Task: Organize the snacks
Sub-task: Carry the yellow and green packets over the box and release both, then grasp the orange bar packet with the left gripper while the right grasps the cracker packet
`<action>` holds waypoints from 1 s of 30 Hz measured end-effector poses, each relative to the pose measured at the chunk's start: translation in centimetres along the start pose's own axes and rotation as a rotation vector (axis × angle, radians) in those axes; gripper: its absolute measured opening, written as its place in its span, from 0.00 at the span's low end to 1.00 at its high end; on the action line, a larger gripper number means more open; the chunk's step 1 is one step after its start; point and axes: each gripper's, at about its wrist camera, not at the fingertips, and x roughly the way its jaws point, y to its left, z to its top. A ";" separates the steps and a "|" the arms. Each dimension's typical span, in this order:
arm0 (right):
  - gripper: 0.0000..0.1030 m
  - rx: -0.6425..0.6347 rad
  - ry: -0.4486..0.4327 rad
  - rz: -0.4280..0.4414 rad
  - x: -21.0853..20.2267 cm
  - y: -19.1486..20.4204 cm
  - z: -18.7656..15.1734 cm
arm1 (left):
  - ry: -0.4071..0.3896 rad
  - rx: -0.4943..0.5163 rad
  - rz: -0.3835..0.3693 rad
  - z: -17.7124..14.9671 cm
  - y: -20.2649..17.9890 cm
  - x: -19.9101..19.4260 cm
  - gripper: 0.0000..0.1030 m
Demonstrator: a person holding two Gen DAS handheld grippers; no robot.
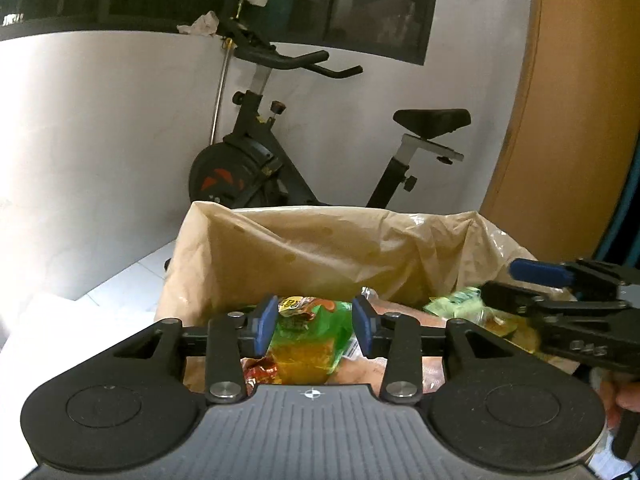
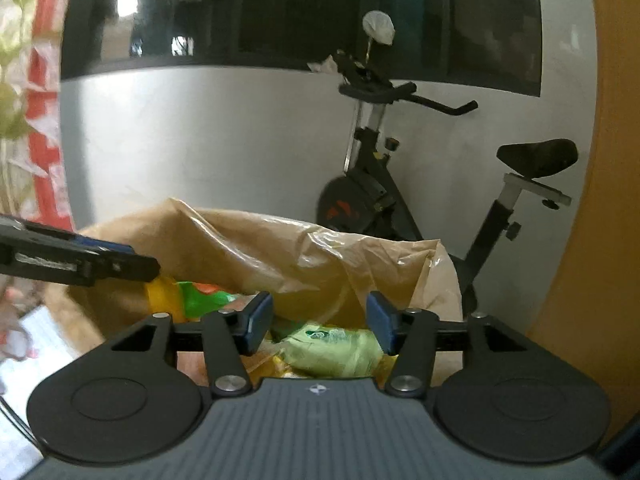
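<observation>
Both grippers hover above a box lined with a tan plastic bag (image 1: pixel 320 248), which holds the snack packets. The left gripper (image 1: pixel 315 326) has its jaws apart with nothing between the pads; a green-and-yellow snack packet (image 1: pixel 308 340) lies below and ahead of it, inside the bag. The right gripper (image 2: pixel 319 322) also has its jaws apart and empty; a pale green snack packet (image 2: pixel 332 346) lies below it in the bag. In the left wrist view the right gripper enters from the right, level with the bag's rim.

Step in hand, as judged: the packets appear to be deposited in the bag, and both grippers stand clear above them. Whether more snacks remain outside the bag cannot be told.

Next move: if another packet is to be fetched, each gripper needs to lift clear of the bag's rim before travelling sideways. The loose plastic rim stands high ahead of both grippers and could snag a finger.

Surroundings: an exercise bike (image 1: pixel 280 160) stands against the white wall beyond the bag, well apart from both grippers. An orange panel (image 1: pixel 568 100) stands to the right.
</observation>
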 end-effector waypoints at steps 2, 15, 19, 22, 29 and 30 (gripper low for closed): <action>0.54 -0.014 -0.023 0.005 -1.3 -0.2 -0.3 | -0.006 0.018 0.007 -0.1 0.0 -0.6 0.43; 0.54 0.040 -0.154 0.030 -10.6 0.0 -4.0 | -0.044 -0.030 0.029 -2.4 0.0 -8.9 0.62; 0.54 0.058 -0.132 0.034 -11.6 0.5 -6.2 | -0.011 -0.062 0.026 -5.6 -0.3 -10.0 0.62; 0.54 0.078 -0.080 0.030 -11.6 0.7 -8.3 | 0.052 -0.116 0.027 -8.8 -0.6 -9.5 0.62; 0.60 0.128 0.150 0.025 -10.5 1.4 -14.3 | 0.240 -0.154 0.043 -15.8 -3.3 -6.2 0.62; 0.63 0.128 0.179 0.016 -10.4 1.6 -15.1 | 0.253 -0.148 0.036 -16.3 -3.7 -5.9 0.62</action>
